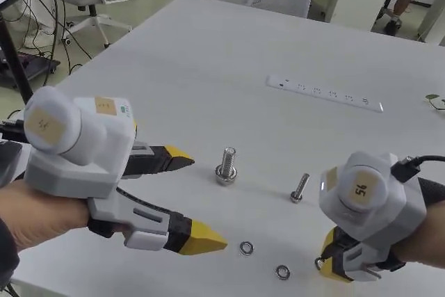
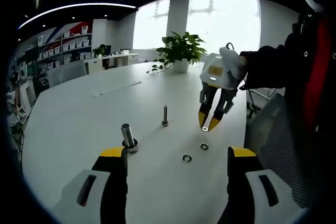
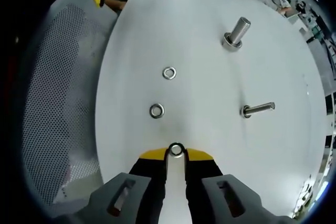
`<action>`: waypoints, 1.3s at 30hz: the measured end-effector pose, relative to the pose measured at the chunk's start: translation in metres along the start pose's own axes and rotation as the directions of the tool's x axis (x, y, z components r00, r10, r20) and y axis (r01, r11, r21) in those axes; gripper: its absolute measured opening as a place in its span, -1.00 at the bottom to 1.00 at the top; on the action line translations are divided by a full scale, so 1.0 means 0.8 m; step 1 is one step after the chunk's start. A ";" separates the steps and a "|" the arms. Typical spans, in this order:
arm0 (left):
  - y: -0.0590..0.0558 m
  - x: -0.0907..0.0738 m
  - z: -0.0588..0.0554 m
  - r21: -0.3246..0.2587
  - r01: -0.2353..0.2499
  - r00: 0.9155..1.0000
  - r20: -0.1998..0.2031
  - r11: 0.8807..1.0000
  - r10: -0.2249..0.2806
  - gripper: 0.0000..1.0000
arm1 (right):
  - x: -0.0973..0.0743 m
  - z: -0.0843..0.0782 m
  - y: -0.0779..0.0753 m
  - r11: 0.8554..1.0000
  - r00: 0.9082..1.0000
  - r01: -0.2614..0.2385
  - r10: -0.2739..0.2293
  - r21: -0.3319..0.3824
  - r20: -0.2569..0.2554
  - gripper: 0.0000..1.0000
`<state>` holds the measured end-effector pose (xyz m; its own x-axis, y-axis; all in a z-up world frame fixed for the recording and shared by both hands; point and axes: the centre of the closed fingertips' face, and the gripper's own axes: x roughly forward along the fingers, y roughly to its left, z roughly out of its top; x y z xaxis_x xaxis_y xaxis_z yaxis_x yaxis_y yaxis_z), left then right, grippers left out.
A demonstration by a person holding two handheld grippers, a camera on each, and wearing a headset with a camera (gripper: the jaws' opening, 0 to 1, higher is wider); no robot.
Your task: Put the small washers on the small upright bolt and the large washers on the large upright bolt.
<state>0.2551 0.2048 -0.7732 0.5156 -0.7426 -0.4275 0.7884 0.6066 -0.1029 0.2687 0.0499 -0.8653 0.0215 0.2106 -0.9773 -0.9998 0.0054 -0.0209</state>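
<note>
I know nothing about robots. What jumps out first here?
The yellow-tipped right gripper pinches a washer between its tips over the white table. Beyond it stand the large bolt and the small bolt, both upright, with two loose washers lying nearer. The left gripper is wide open at the left.

On the bench point(image 1: 208, 53), the large bolt point(image 1: 226, 166) stands left of the small bolt point(image 1: 300, 188). Two washers point(image 1: 246, 247) lie before them, near the front edge; the power strip point(image 1: 324, 93) lies behind.
</note>
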 end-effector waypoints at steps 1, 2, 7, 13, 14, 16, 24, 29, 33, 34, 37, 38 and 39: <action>0.000 0.000 0.000 0.000 0.000 1.000 0.001 1.000 0.000 0.55 | -0.002 0.000 -0.003 1.000 1.000 0.007 -0.007 -0.002 -0.002 -0.73; 0.001 0.000 0.000 0.000 -0.001 1.000 0.001 1.000 0.001 0.55 | -0.004 0.000 -0.005 1.000 1.000 0.009 -0.009 -0.002 -0.002 -0.73; 0.001 0.000 0.000 -0.002 0.000 1.000 0.003 1.000 0.000 0.55 | -0.017 0.004 -0.013 1.000 1.000 0.014 -0.014 0.011 0.012 -0.73; 0.003 0.001 -0.001 -0.003 0.002 1.000 0.001 1.000 -0.002 0.55 | -0.036 0.008 -0.027 0.999 0.999 0.039 -0.039 0.015 0.023 -0.73; 0.003 0.002 -0.001 -0.003 0.003 1.000 0.002 1.000 -0.003 0.55 | -0.039 0.009 -0.029 0.999 0.999 0.042 -0.043 0.016 0.025 -0.73; 0.003 0.002 -0.001 -0.004 0.004 1.000 0.001 1.000 -0.004 0.55 | -0.045 0.011 -0.033 0.999 0.998 0.049 -0.049 0.016 0.028 -0.73; 0.005 0.002 -0.001 -0.006 0.003 1.000 0.000 1.000 -0.003 0.55 | -0.065 0.019 -0.050 0.997 0.996 0.082 -0.082 -0.001 0.032 -0.73; 0.006 0.001 -0.001 -0.009 0.001 1.000 0.000 1.000 -0.001 0.55 | -0.076 0.025 -0.057 0.995 0.995 0.099 -0.098 -0.015 0.035 -0.73; 0.006 0.001 -0.001 -0.008 0.001 1.000 -0.002 1.000 -0.001 0.55 | -0.082 0.029 -0.062 0.994 0.994 0.104 -0.103 -0.026 0.032 -0.73; 0.006 0.001 -0.001 -0.009 0.000 1.000 -0.003 1.000 0.000 0.55 | -0.085 0.030 -0.064 0.994 0.994 0.105 -0.104 -0.032 0.030 -0.73; 0.007 0.000 -0.001 -0.010 -0.001 1.000 -0.002 1.000 0.001 0.55 | -0.091 0.035 -0.072 0.993 0.994 0.111 -0.109 -0.044 0.031 -0.73; 0.007 0.000 -0.001 -0.010 -0.001 1.000 -0.002 1.000 0.001 0.55 | -0.093 0.037 -0.075 0.993 0.993 0.113 -0.111 -0.046 0.032 -0.73; 0.007 0.001 -0.001 -0.010 -0.001 1.000 -0.003 1.000 0.001 0.55 | -0.096 0.040 -0.080 0.991 0.992 0.120 -0.118 -0.051 0.032 -0.73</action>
<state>0.2595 0.2080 -0.7747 0.5153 -0.7413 -0.4300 0.7845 0.6100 -0.1114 0.3308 0.0644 -0.7822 0.1396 0.2397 -0.9608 -0.9887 -0.0195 -0.1485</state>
